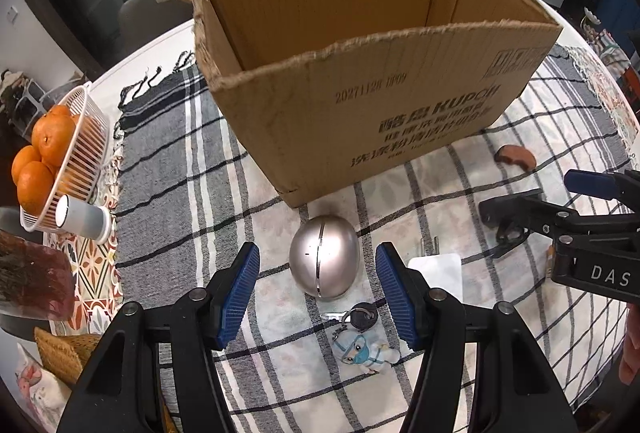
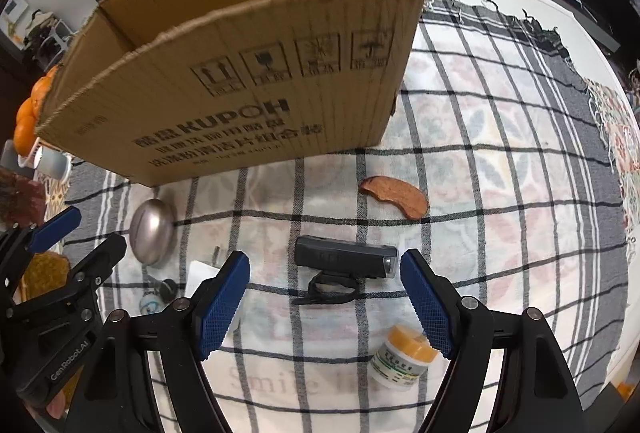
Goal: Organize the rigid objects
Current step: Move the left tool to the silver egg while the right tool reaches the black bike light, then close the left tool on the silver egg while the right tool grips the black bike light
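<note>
The cardboard box (image 1: 360, 105) beyond the left hand-held gripper (image 1: 318, 293) bore a stamped code, "2027 1126 UP09", on its near wall, the digits faint; right of that stood "KUPOH" in bold print with Chinese lines beneath, too blurred to read. In the right wrist view the same wall carried "KUPOH" under four square handling signs, the first a pair of upright arrows. The right hand-held gripper (image 1: 592, 233), seen to the right of the left one, showed "DAS" on its body. The left one showed "GenRobot.AI" along its side. Between the right hand-held gripper's fingers the tablecloth (image 2: 500, 193) read "Smile". The small jar (image 2: 400, 361) had a green label, unreadable
</note>
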`<state>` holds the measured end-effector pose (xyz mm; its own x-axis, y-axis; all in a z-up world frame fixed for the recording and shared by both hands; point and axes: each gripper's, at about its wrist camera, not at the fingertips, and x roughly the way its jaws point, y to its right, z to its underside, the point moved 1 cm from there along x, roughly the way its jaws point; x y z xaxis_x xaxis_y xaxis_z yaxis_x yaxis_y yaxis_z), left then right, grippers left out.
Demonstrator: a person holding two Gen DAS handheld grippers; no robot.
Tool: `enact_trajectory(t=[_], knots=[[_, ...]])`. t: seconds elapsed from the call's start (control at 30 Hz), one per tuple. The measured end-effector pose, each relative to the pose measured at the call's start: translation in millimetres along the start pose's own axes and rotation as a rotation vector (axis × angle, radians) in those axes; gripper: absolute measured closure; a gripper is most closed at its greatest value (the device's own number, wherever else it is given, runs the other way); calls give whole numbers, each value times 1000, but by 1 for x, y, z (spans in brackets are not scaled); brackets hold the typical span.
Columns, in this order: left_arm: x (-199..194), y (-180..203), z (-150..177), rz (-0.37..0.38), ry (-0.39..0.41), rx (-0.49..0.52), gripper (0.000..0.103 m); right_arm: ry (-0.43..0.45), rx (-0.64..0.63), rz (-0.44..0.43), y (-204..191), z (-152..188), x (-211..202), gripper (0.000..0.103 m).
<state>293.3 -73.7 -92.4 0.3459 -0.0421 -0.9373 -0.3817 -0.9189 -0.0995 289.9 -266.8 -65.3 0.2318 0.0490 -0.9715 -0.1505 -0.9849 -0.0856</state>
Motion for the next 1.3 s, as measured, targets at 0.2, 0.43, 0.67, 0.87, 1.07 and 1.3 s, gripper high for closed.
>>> enact_trajectory(t=[0.2,0.43,0.67,0.87,1.07,1.3], knots=[[17,1,-1,2,-27,-3,44,-19,23,-1,7,1,14,24],[40,-2,-5,4,-73,-22,44,-41,54,10,12,4,30,24],[57,-3,-6,21,-102,-28,44,-43,49,48,13,6,40,24],[70,-3,-7,12,-114,-25,44,-57,51,72,15,4,50,24],[80,-3,-11,21,-125,-38,50,-81,75,52,21,5,64,24],[82,0,-13,13,-107,-35,50,-68,86,37,21,2,70,30]])
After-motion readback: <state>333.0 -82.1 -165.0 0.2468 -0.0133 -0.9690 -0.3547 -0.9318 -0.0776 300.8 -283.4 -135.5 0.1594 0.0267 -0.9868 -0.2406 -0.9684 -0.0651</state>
